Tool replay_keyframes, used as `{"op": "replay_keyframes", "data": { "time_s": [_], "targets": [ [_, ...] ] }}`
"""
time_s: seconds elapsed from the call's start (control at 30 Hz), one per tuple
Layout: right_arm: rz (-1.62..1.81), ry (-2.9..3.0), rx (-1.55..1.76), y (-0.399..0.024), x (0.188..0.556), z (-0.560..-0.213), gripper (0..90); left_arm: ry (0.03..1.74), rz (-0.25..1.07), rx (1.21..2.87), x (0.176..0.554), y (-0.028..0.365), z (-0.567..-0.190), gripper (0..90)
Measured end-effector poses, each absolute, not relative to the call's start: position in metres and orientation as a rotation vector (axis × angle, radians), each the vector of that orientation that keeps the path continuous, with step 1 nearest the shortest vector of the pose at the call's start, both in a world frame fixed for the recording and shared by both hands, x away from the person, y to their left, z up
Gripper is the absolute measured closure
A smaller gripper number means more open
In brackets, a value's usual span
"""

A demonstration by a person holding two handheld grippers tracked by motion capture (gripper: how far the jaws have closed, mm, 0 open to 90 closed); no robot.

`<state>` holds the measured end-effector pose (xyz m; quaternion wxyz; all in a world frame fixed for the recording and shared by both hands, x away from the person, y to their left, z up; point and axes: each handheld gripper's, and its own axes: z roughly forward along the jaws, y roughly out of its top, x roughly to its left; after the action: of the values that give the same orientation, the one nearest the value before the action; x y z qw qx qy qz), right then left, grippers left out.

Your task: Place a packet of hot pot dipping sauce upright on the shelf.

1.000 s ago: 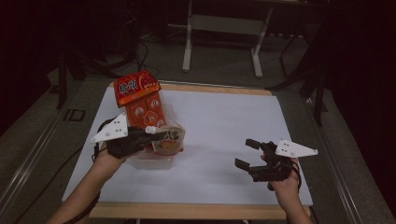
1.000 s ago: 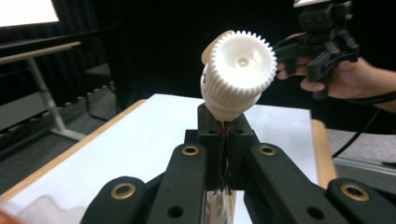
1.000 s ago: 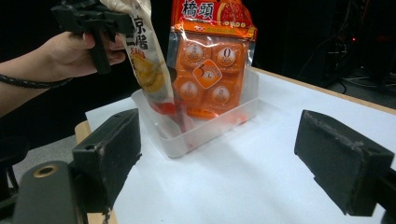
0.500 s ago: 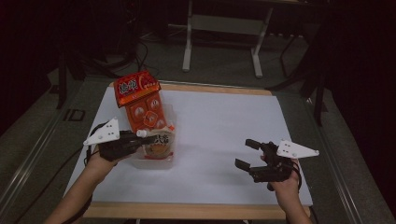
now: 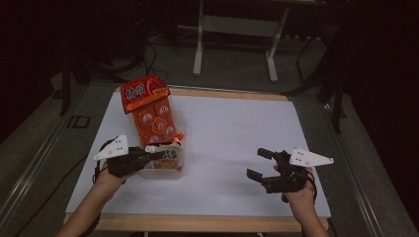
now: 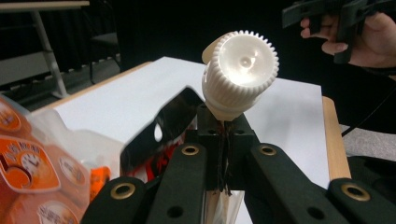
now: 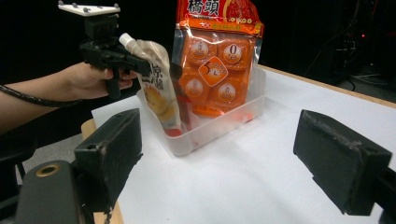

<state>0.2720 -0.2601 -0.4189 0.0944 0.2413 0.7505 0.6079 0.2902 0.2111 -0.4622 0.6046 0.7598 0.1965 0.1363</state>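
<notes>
A beige spouted pouch (image 7: 159,93) with a white ribbed cap (image 6: 240,70) stands at the near end of a clear plastic bin (image 7: 219,128). My left gripper (image 6: 223,140) is shut on the pouch's top just under the spout, at the table's left (image 5: 148,157). A tall orange snack bag (image 5: 153,116) leans in the same bin behind the pouch. At the table's right, my right gripper (image 5: 259,163) hovers open and holds nothing. Its two black pads (image 7: 112,144) frame the bin from a distance.
A white sheet (image 5: 237,133) covers the wooden board, whose front edge (image 5: 207,223) runs near the person's forearms. Metal stand legs (image 5: 237,44) rise from the dark floor beyond the table. The other hand and its gripper (image 6: 336,14) appear far off in the left gripper view.
My left gripper has come down and drawn left toward the person with the pouch, which now stands more upright in the bin. The right gripper has kept still.
</notes>
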Motion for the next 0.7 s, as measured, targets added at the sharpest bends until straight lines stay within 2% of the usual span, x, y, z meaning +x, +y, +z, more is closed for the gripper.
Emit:
{"op": "replay_keyframes", "data": {
  "time_s": [0.57,0.7],
  "targets": [
    [1.804,2.234,0.736,-0.26,0.273,-0.422,15.2,0.521,0.31,1.836,0.289,0.212,-0.475,86.5],
    [1.808,2.238,0.739,-0.26,0.273,-0.422,15.2,0.526,0.318,1.813,0.288,0.213,-0.469,74.6]
  ]
}}
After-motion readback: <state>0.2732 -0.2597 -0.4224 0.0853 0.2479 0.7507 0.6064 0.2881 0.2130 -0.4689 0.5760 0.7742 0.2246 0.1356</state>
